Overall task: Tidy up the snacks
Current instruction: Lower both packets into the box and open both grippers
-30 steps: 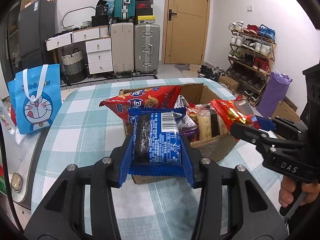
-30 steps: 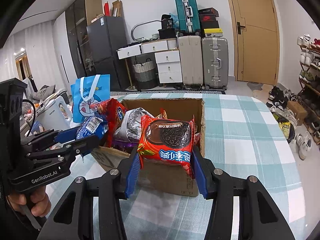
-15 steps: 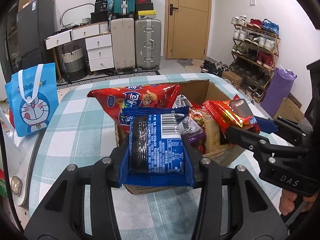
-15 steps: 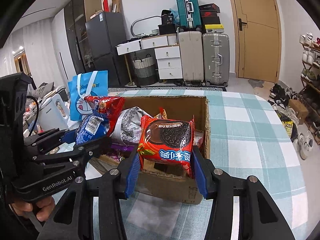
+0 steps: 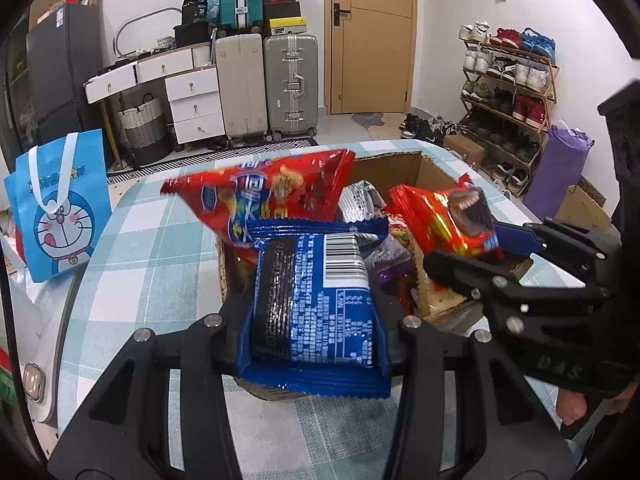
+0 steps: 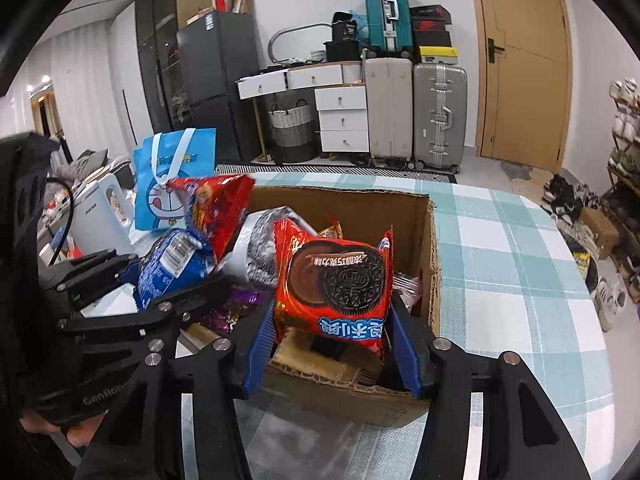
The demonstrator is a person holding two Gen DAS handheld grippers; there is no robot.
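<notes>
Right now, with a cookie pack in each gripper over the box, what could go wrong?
1. The cardboard box is already heaped; the big red chip bag leans out over its rim and may slide onto the table if bumped.
2. The left gripper and right gripper work close together and could collide.

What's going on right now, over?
Left gripper shut on blue cookie pack. Right gripper shut on red cookie pack. Both above full cardboard box.
</notes>
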